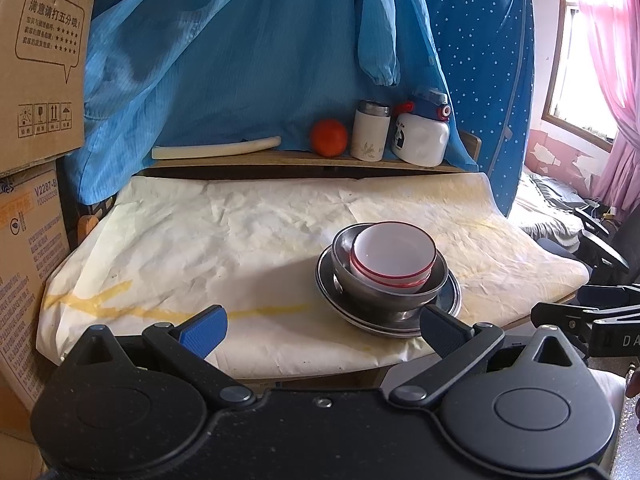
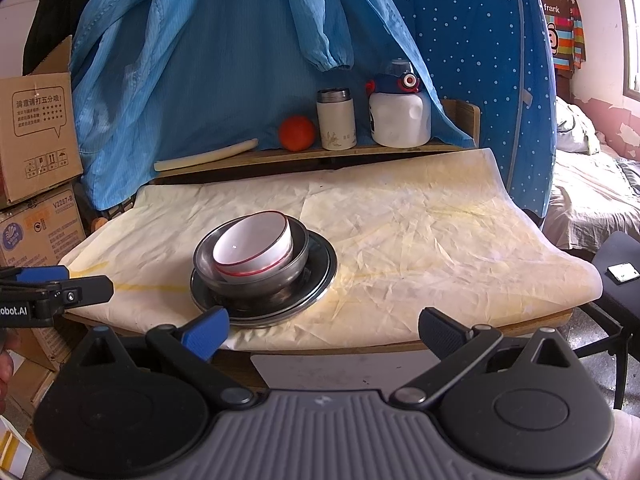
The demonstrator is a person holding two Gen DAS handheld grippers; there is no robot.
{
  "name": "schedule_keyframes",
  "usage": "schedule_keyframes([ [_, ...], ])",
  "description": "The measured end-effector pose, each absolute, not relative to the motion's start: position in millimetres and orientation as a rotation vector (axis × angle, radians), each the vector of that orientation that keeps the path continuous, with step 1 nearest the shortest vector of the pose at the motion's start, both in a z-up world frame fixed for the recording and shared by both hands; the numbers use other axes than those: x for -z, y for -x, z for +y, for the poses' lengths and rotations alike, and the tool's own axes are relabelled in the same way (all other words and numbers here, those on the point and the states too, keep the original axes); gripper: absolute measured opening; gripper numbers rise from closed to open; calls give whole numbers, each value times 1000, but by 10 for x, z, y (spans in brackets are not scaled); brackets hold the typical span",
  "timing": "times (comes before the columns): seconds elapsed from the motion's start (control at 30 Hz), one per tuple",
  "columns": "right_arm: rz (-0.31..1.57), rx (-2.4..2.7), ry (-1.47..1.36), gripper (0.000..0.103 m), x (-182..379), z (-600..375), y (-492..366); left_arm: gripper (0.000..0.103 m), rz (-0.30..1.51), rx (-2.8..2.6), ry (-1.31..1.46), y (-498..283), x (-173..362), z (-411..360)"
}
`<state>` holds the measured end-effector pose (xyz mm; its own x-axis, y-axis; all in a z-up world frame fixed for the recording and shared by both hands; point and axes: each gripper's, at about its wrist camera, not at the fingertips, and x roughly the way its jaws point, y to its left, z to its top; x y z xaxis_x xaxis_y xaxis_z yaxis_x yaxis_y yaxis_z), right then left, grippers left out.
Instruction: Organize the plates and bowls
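On the counter [image 2: 400,240], covered with crumpled white paper, a white bowl [image 2: 252,246] with a red rim sits tilted inside a steel bowl [image 2: 288,276], which stands on stacked steel plates [image 2: 320,272] at near left. The right gripper [image 2: 324,330] hangs before the counter's near edge, jaws wide apart and empty. The left gripper [image 2: 100,286] pokes in from the left edge. On the far shelf [image 2: 280,156] stand an orange [image 2: 296,132], a flask [image 2: 336,120] and a white bottle [image 2: 400,114].

Black left claw [image 1: 322,330], right claw [image 2: 324,330]: blue pads [image 1: 204,330].
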<state>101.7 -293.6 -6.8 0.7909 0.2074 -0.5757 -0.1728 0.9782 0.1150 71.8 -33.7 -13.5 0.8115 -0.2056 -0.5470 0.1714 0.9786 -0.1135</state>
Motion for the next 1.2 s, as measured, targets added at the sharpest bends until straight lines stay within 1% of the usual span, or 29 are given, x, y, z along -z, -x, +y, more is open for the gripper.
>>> schedule_keyframes([
  [1.2, 624, -204, -58, 103, 59, -2938, -1002, 102, 589, 204, 58, -707, 123, -349],
])
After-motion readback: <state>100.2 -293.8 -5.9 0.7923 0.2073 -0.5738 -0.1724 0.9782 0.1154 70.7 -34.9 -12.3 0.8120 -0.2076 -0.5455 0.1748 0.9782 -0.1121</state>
